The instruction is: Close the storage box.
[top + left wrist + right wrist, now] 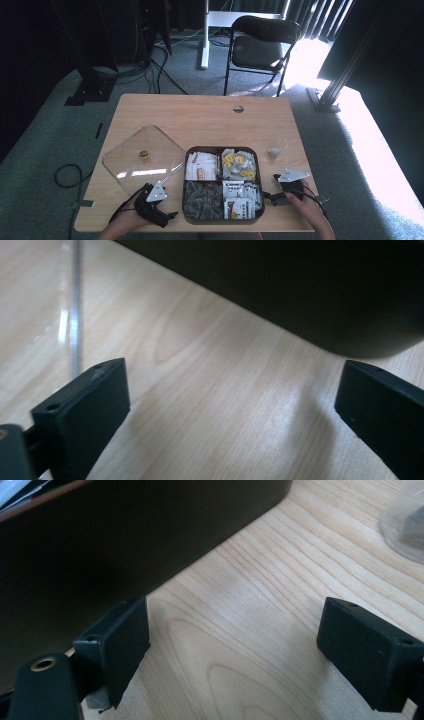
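High view. A dark four-compartment tray sits at the near middle of the wooden table. Its compartments hold white sachets at 10 o'clock, yellow-printed packets at 2 o'clock, dark wrapped pieces at 7 o'clock and red-and-green printed packets at 4 o'clock. The clear lid lies flat on the table at 9 o'clock from the tray, just beside it, with a small yellow knob at its centre. A single loose packet lies on the table at 2 o'clock from the tray, apart from it. The left gripper rests at 8 o'clock of the tray, near the lid's closest corner; the right gripper rests at 4 o'clock of the tray, just beside its wall. A black folding chair stands on the floor at 12 o'clock, beyond the table.

Left gripper view. The jaws stand wide apart with only bare wood between them. The tray's dark wall crosses at 1 o'clock; the lid's clear edge runs at 10 o'clock.

Right gripper view. The jaws stand wide apart over bare wood, holding nothing. The tray wall rises at 10 o'clock, close to one jaw; the loose packet shows at 2 o'clock.
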Demonstrator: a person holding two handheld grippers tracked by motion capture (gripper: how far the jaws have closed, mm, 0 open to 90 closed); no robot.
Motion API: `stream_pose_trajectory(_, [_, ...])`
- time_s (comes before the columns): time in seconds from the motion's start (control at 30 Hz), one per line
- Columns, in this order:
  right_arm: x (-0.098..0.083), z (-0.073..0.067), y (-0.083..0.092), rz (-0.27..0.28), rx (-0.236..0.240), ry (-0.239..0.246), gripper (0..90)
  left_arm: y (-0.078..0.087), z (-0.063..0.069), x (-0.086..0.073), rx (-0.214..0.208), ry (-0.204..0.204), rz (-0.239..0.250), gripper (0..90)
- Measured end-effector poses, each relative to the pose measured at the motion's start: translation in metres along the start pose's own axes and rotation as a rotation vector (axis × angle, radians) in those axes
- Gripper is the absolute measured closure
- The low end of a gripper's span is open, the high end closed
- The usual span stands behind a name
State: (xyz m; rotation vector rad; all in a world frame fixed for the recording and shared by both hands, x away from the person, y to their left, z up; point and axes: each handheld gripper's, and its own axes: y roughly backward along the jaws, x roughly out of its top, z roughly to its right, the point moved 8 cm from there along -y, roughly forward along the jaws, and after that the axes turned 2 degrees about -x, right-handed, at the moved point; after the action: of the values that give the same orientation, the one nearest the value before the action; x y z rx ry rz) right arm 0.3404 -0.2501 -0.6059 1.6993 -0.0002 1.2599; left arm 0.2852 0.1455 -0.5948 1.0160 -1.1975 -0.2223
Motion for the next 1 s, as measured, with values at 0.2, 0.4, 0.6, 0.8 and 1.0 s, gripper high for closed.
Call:
stream_pose_trajectory(0.2, [0.000, 0.000, 0.000, -0.001, 0.001, -0.001, 12.6, 0.003, -0.010, -0.001, 0.031, 0.019, -0.008, 2.0])
stream_pose_trajectory(0.4, [0.000, 0.000, 0.000, -0.001, 0.001, 0.000, 12.6, 0.006, -0.021, 0.002, 0.081, 0.067, 0.009, 2.0])
stream_pose_trajectory(0.6, [0.000, 0.000, 0.000, -0.002, 0.001, 0.000, 12.6, 0.010, -0.036, 0.001, 0.146, 0.116, 0.010, 2.0])
stream_pose_trajectory(0.8, [0.000, -0.001, 0.000, -0.001, -0.004, -0.004, 12.6, 0.015, -0.048, 0.000, 0.169, 0.160, 0.022, 2.0])
stream_pose_trajectory(1.0, [0.000, -0.001, 0.000, -0.002, -0.004, -0.006, 12.6, 0.022, -0.059, 0.000, 0.204, 0.203, 0.046, 2.0])
